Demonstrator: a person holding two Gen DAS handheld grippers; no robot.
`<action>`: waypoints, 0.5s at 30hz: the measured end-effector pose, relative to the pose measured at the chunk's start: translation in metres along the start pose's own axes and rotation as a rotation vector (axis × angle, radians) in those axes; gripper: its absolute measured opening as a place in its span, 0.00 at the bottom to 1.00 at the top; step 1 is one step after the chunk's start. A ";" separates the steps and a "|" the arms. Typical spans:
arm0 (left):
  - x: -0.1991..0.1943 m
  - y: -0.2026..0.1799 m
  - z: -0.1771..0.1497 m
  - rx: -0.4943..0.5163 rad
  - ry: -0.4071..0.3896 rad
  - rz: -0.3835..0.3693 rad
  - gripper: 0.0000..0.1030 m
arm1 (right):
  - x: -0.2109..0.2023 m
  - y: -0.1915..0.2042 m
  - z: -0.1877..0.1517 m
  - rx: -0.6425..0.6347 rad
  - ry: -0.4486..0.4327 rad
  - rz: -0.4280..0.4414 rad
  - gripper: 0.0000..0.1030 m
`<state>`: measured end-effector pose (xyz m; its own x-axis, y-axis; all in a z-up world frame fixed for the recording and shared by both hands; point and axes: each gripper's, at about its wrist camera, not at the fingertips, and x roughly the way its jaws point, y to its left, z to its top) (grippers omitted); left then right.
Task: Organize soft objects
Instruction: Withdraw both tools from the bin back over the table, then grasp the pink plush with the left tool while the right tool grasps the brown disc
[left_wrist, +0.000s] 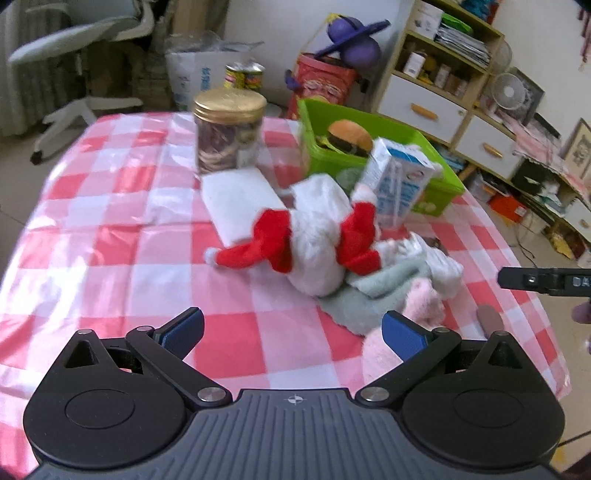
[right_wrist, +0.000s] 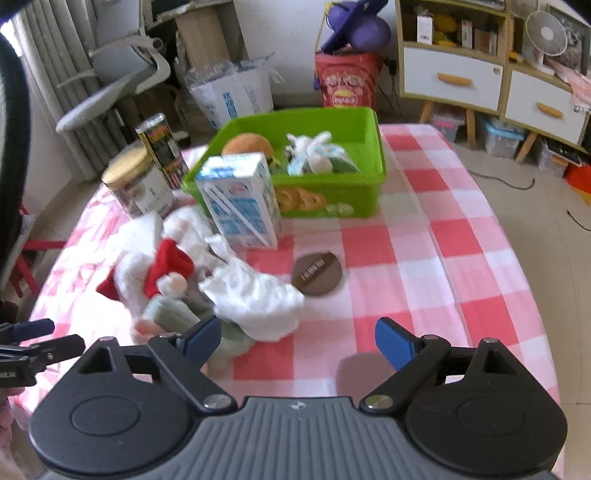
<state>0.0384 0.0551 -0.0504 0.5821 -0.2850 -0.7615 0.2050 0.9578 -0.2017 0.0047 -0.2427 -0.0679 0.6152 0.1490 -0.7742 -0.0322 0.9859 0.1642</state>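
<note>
A white plush toy in red clothes (left_wrist: 314, 240) lies on the checked table, also seen in the right wrist view (right_wrist: 155, 266). A pale green towel (left_wrist: 373, 295) and a pink soft piece (left_wrist: 424, 302) lie beside it, with a white cloth (right_wrist: 258, 295) on top. A green bin (right_wrist: 332, 184) holds a plush burger (left_wrist: 349, 136) and other soft toys (right_wrist: 314, 155). My left gripper (left_wrist: 293, 332) is open and empty, just short of the pile. My right gripper (right_wrist: 297, 338) is open and empty, its left finger over the towel.
A milk carton (right_wrist: 240, 199) stands in front of the bin. A gold-lidded jar (left_wrist: 229, 133), a can (right_wrist: 160, 147), a white packet (left_wrist: 240, 199) and a brown round disc (right_wrist: 317, 273) are on the table. A chair, boxes and shelves stand behind.
</note>
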 end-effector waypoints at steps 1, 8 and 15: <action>0.003 -0.002 -0.002 0.004 0.015 -0.026 0.95 | 0.002 -0.002 -0.002 0.002 0.009 -0.005 0.64; 0.013 -0.028 -0.014 0.078 0.055 -0.138 0.95 | 0.014 -0.022 -0.012 0.047 0.094 -0.042 0.64; 0.024 -0.047 -0.022 0.104 0.096 -0.191 0.95 | 0.026 -0.029 -0.024 0.022 0.171 -0.077 0.64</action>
<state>0.0256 0.0046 -0.0726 0.4483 -0.4506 -0.7720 0.3869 0.8764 -0.2869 0.0029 -0.2655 -0.1077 0.4723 0.0858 -0.8773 0.0282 0.9933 0.1124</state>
